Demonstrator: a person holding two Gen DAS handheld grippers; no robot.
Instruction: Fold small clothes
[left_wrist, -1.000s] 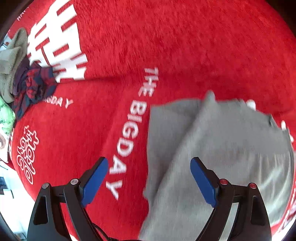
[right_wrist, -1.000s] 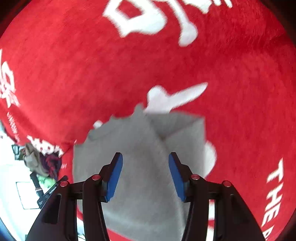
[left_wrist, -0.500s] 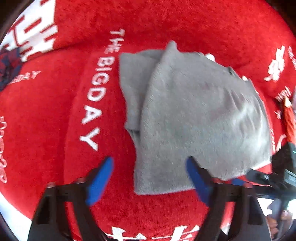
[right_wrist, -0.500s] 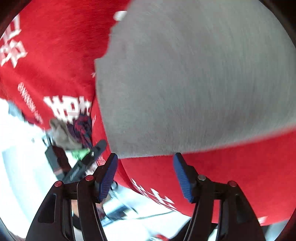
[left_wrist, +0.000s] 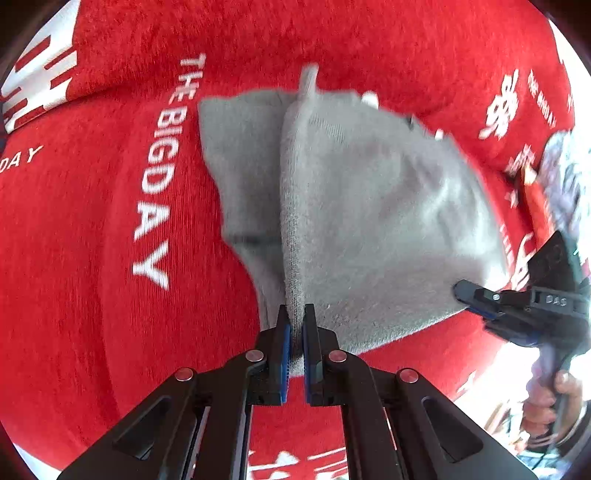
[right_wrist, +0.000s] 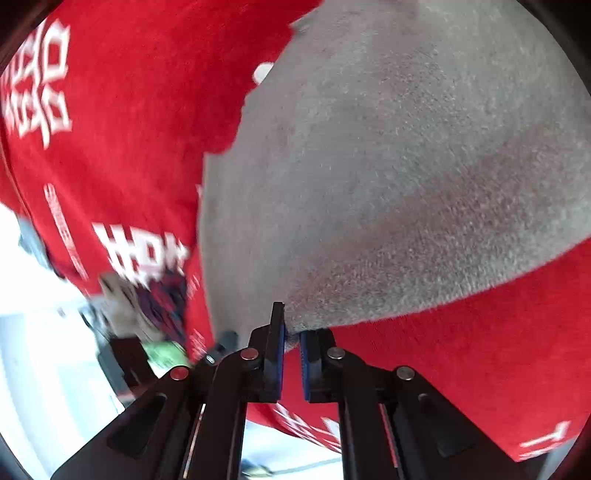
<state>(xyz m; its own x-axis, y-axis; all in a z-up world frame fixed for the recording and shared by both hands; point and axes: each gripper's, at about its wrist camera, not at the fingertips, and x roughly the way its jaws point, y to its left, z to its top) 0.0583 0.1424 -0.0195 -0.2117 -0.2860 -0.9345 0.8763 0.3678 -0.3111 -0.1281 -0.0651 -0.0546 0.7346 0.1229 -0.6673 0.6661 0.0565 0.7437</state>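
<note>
The left claw (left_wrist: 294, 334) has just been closing and now pinches the near edge of the soft grey knitted garment (left_wrist: 369, 206), right where a folded ridge of the fabric runs back from its blue pads (left_wrist: 285, 347). The right claw (right_wrist: 291, 338) has likewise just snapped closed, biting the garment's near corner (right_wrist: 369, 184); seen from the left side, it (left_wrist: 476, 295) sits at the garment's right-hand corner, with the person's hand (left_wrist: 554, 398) wrapped around its handle. The garment lies partly doubled over on the fuzzy red blanket with white lettering (left_wrist: 92, 240) that covers the table. In the distance a heap of other small clothes (right_wrist: 147, 306) waits at the blanket's edge. The right claw's bite looks shallow, just the tip of the corner, so I reckon it could slip free once lifted; the left might also catch only one layer, leaving the fold lopsided. Either claw may have nipped the plush blanket too and drag it along. The left claw tips steeply downward, while the right comes in at a gentler slant.
</note>
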